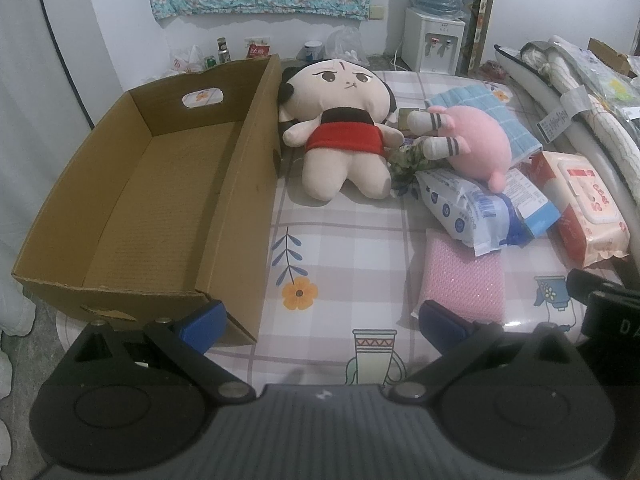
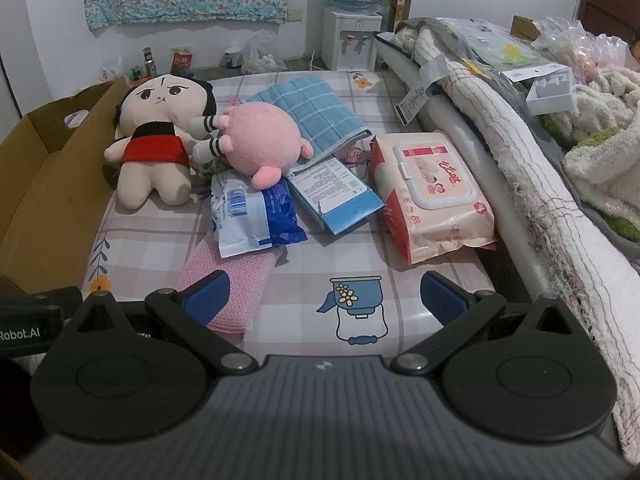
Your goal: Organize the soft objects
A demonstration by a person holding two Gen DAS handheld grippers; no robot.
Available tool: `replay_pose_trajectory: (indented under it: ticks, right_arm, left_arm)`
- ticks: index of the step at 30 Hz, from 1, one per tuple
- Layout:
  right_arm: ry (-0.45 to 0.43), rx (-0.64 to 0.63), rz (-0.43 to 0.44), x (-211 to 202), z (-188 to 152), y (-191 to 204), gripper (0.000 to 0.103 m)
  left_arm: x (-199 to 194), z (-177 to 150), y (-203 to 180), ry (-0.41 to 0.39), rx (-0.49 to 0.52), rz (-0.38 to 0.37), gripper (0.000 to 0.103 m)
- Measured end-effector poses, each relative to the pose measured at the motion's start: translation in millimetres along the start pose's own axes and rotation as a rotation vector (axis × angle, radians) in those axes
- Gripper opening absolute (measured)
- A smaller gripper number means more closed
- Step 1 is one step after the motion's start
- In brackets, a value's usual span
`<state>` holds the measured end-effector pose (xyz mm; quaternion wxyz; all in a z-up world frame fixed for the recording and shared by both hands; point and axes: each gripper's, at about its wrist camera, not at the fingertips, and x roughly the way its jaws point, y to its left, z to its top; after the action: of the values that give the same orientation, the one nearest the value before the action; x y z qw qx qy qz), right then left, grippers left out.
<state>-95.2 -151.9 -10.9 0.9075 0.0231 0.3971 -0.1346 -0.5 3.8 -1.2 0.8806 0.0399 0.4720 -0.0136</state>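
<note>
Left wrist view: left hand-held gripper [image 1: 320, 322] spread wide, nothing between its blue pads, low over the checked counter [image 1: 340, 224]. Cardboard box [image 1: 244, 184] at 10 o'clock, open-topped, inside bare. Doll in red dress [image 1: 344, 136] at 12 o'clock, lying face-up just beside the box's right wall. Pink plush [image 1: 480, 140] at 1 o'clock, resting on a blue towel [image 1: 504, 120] and a blue-white packet [image 1: 464, 208]. Pink sponge [image 1: 464, 276] at 2 o'clock, flat, near the right pad, its far edge under the packet. Wet-wipes pack [image 1: 588, 208] at 3 o'clock. Part of the other gripper shows black at the right edge. Right wrist view: right hand-held gripper [image 2: 324, 300] likewise spread, holding nothing. Pink sponge [image 2: 232, 280] at 10 o'clock, just behind the left pad, the packet [image 2: 252, 212] overlapping its far end. Flat blue carton [image 2: 336, 196] at 12 o'clock, wipes pack [image 2: 432, 196] at 1 o'clock. Pink plush [image 2: 260, 140] and doll [image 2: 156, 148] at 11 o'clock, touching; towel [image 2: 316, 112] behind the plush. Box wall [image 2: 56, 176] at 9 o'clock. Rolled bedding [image 2: 520, 140] along the right.
</note>
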Motion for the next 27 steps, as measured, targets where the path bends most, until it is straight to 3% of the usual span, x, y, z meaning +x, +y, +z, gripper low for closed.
replay_pose_trajectory:
  ticks: [27]
  right_arm:
    - [0.004, 0.012, -0.003, 3.1, -3.9, -2.4, 0.102]
  left_arm:
    - [4.4, -3.8, -1.7, 0.004, 0.013, 0.003, 0.103]
